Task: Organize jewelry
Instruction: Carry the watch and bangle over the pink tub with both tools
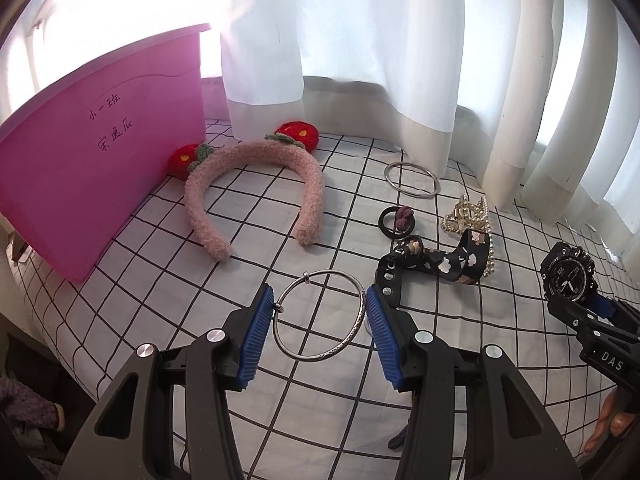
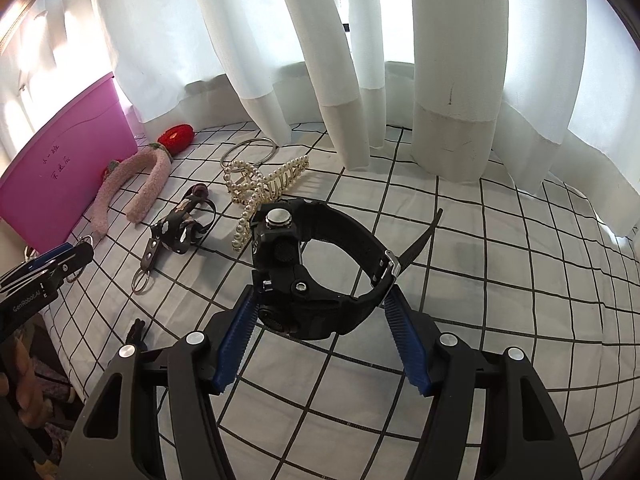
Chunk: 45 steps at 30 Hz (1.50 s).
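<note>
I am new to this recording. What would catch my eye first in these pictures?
Each gripper holds something: the left gripper pinches a silver bangle, the right gripper a black watch. Behind them, on the checked sheet, a pink fluffy headband lies beside a pink box.

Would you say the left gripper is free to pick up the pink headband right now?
Probably not: the left gripper is already shut on a silver bangle. The headband lies unobstructed ahead, beside the pink box.
</note>
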Each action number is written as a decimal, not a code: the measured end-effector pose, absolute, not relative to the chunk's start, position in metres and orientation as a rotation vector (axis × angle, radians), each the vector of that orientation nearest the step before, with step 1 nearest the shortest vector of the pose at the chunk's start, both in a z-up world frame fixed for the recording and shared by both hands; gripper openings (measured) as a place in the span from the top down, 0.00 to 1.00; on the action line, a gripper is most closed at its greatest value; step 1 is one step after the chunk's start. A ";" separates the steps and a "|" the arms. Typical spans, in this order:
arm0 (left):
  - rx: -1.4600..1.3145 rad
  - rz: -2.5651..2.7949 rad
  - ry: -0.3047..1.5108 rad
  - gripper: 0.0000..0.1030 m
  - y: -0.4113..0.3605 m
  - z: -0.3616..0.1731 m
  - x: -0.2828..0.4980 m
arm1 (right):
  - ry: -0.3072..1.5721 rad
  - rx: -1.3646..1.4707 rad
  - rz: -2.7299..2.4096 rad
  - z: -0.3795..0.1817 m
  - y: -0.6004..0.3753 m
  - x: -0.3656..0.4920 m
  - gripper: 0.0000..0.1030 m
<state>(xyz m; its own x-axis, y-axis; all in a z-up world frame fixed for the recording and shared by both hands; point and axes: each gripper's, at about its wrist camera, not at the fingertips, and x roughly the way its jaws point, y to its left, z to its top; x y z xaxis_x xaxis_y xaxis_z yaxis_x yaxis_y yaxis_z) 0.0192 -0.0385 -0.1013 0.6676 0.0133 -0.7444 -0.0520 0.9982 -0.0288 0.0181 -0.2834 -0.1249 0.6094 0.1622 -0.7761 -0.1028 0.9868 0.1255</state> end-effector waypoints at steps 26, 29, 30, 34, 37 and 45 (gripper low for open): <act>-0.111 0.220 0.631 0.55 0.007 0.018 -0.023 | 0.681 -0.009 0.478 0.002 -0.202 0.041 0.39; -0.121 0.235 0.621 0.54 0.025 0.032 -0.025 | 0.663 -0.008 0.521 0.016 -0.174 0.050 0.39; -0.123 0.237 0.618 0.54 0.032 0.036 -0.025 | 0.657 -0.007 0.534 0.021 -0.164 0.053 0.39; -0.117 0.234 0.591 0.54 0.065 0.054 -0.020 | 0.615 -0.009 0.567 0.043 -0.122 0.061 0.39; -0.123 0.233 0.577 0.54 0.097 0.068 -0.012 | 0.602 -0.002 0.592 0.058 -0.087 0.073 0.39; -0.127 0.274 0.561 0.54 0.196 0.098 0.023 | 0.580 -0.009 0.658 0.083 0.014 0.110 0.39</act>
<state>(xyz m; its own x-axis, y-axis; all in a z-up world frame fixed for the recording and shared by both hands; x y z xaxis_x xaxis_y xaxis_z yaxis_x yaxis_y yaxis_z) 0.0234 0.1963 0.0977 0.8114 0.2213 -0.5410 -0.2904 0.9559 -0.0445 0.1104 0.0142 0.0831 0.6394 0.5740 -0.5116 -0.5788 0.7973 0.1711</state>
